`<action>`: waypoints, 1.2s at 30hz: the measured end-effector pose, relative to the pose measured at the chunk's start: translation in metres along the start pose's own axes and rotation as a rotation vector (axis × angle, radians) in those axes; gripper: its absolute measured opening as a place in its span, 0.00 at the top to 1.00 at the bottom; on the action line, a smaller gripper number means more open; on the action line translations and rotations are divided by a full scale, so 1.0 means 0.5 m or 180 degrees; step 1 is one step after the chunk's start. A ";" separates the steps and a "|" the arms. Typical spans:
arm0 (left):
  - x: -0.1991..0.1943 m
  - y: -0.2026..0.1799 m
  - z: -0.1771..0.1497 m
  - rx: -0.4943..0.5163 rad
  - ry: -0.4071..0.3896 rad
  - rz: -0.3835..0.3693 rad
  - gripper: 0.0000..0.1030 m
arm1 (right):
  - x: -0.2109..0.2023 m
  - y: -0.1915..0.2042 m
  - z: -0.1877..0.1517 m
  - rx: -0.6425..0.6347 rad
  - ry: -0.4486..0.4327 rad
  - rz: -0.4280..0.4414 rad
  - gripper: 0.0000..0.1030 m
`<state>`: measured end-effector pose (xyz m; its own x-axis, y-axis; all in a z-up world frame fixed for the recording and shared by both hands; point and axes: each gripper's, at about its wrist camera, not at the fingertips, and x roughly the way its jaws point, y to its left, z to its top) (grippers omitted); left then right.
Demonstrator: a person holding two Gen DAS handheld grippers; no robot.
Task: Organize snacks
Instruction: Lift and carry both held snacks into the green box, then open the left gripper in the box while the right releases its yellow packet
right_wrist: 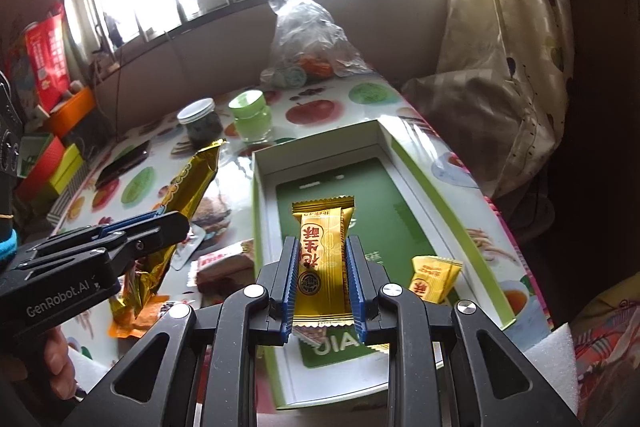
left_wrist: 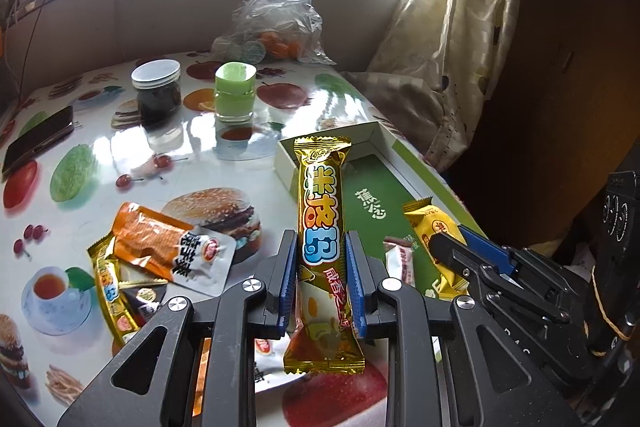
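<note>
Left claw clenched on long gold snack bar, held upright above the fruit-printed surface, just left of the white-walled green box. Right claw clamped around short gold wafer pack, raised over the box's green floor. Second small gold pack lying inside the box near its right wall. Pink-brown wrapped snack on the surface just outside the box's left wall. Loose heap to the left: orange pouch overlapping another gold bar. Further back, dark jar with white lid, green-lidded jar, phone, crumpled clear plastic bag by the window.
</note>
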<state>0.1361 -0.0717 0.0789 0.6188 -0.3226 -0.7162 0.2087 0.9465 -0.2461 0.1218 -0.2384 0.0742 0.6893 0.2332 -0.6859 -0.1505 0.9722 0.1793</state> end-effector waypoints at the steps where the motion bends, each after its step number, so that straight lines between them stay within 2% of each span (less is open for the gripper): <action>1: 0.006 -0.003 0.004 -0.0001 0.0013 -0.0012 0.76 | 0.001 -0.004 0.000 0.0006 0.0002 -0.0014 0.79; 17: 0.071 -0.067 0.034 0.0059 0.0131 -0.0165 0.76 | 0.018 -0.071 -0.009 0.0160 0.0081 -0.0206 0.79; 36: 0.147 -0.102 0.017 0.0120 0.0422 -0.0107 0.76 | 0.046 -0.095 -0.022 0.0195 0.0168 -0.0201 0.78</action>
<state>0.1777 -0.1436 0.0442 0.5060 -0.3494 -0.7886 0.2576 0.9338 -0.2485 0.1369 -0.2791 0.0422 0.6574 0.1737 -0.7332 -0.0631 0.9823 0.1762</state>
